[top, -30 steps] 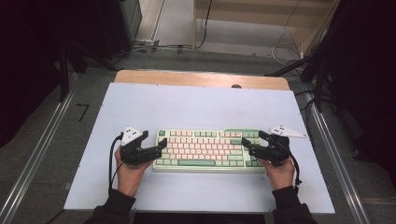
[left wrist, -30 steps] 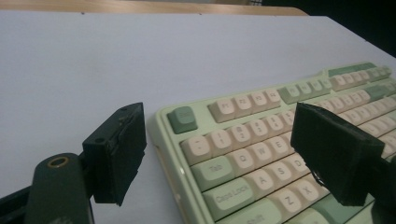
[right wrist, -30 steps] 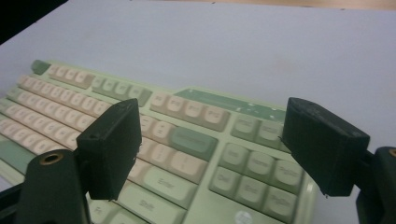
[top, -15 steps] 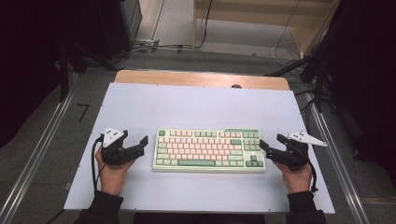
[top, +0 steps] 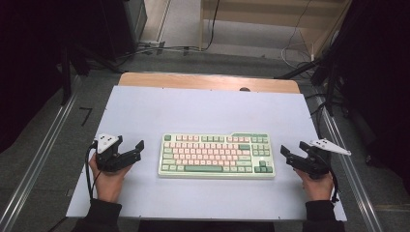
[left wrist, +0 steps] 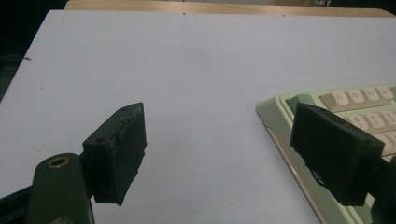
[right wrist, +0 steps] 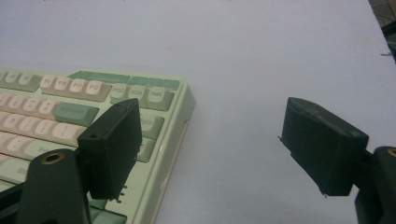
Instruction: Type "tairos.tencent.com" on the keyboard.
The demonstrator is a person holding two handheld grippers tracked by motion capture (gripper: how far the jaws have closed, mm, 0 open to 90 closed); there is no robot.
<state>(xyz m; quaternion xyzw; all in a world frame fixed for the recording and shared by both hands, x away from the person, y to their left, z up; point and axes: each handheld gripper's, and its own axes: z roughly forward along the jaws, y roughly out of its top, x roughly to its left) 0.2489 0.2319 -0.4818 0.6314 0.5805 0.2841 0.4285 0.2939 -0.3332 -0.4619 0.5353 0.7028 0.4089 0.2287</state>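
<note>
Flanking the keyboard [top: 216,155], the left gripper [top: 131,151] and right gripper [top: 290,157] rest near its short ends, jaws spread wide and empty (apparently placed for a two-sided grasp); it lies centred on the table [top: 203,111] beyond.

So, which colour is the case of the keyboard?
Pale green; the keyboard case shows best in the right gripper view.
</note>
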